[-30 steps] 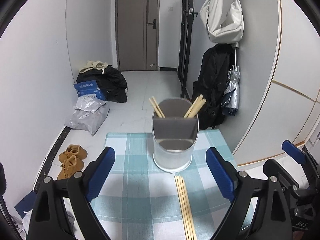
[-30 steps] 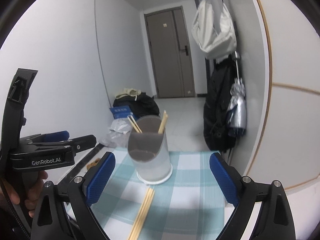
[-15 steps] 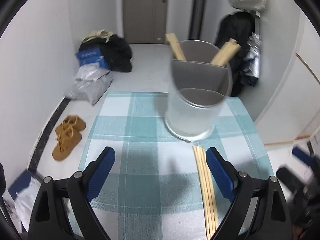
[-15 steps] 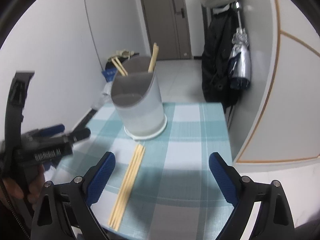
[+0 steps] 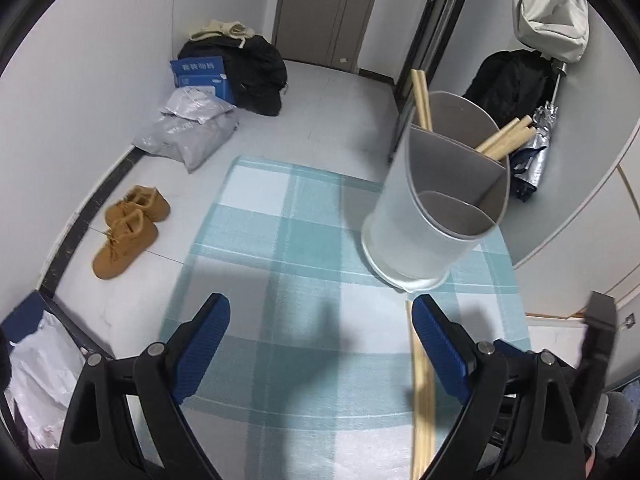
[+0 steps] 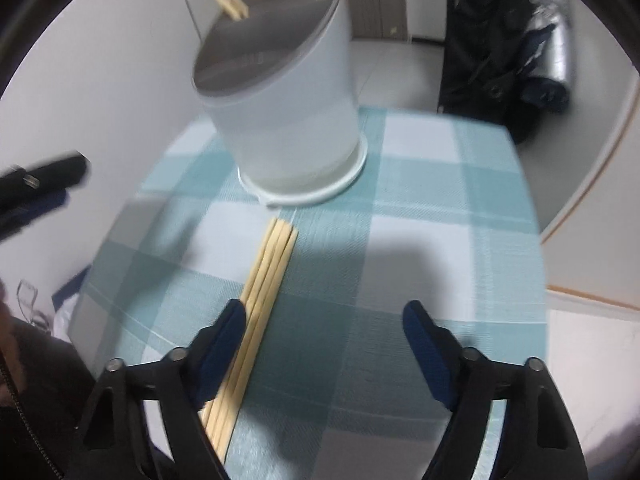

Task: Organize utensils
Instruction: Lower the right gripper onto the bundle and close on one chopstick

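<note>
On the checked cloth (image 6: 420,208), just in front of the holder (image 6: 288,92), lie the loose chopsticks (image 6: 264,280): light, stiff, smooth sticks, likely to roll or splay, so I'd pinch the bundle near its middle. My left gripper (image 5: 320,344) hangs wide and empty. My right gripper (image 6: 320,320) has just been closing, its left pad beside the sticks, nothing held.

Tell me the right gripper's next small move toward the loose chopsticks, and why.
Probably shift the right gripper slightly toward its left finger before closing. Its jaws have just been closing, but nothing is gripped: the loose chopsticks lie flat on the checked cloth right beside that finger, off centre of the gap, short of the holder.
</note>
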The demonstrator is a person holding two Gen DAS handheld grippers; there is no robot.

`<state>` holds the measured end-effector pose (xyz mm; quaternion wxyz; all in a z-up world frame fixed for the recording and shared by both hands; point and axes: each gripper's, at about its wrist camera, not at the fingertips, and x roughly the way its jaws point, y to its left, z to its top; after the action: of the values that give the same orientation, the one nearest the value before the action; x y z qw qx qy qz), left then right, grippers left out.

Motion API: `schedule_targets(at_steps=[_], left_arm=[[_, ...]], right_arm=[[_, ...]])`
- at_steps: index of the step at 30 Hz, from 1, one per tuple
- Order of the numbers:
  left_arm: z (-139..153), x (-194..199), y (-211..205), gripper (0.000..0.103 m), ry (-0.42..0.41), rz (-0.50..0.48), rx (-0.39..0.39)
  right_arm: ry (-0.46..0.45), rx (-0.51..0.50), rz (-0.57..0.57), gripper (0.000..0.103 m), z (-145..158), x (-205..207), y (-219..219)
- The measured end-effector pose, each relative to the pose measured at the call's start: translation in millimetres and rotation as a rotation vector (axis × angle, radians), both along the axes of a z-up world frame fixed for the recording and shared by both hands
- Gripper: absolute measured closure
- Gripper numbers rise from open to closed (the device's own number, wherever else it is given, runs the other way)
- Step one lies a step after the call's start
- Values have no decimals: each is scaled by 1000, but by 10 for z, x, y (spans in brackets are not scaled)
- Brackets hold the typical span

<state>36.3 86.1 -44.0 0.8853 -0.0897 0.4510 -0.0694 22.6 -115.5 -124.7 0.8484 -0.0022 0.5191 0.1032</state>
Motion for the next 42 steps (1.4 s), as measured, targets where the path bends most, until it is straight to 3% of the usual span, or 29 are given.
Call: schedule_targets(at_steps=[1, 5, 10, 17, 19, 26, 31, 42], left_arm=[[5, 2, 7, 14, -3, 0, 4], [-31, 31, 67, 14, 20, 10, -16], [-47, 104, 182, 14, 39, 42, -44], [-69, 90, 221, 14, 69, 47, -72], [-60, 89, 240, 14, 65, 52, -68], [-82, 97, 347, 14, 85, 83, -93], [-96, 84, 388, 14, 87, 92, -91], [-140, 82, 452, 14, 103, 109, -102]], right_arm=[[27, -5, 7, 40, -53, 37, 39], [48, -44, 8, 42, -99, 47, 155], [45, -130, 17, 54, -84, -21, 311], [92, -123, 5, 57, -47, -52, 298], [103, -147, 16, 66, -48, -72, 306], [112, -182, 49, 71, -65, -6, 333], [130, -192, 124, 94, -55, 38, 474], [185, -206, 212, 96, -8, -155, 372]])
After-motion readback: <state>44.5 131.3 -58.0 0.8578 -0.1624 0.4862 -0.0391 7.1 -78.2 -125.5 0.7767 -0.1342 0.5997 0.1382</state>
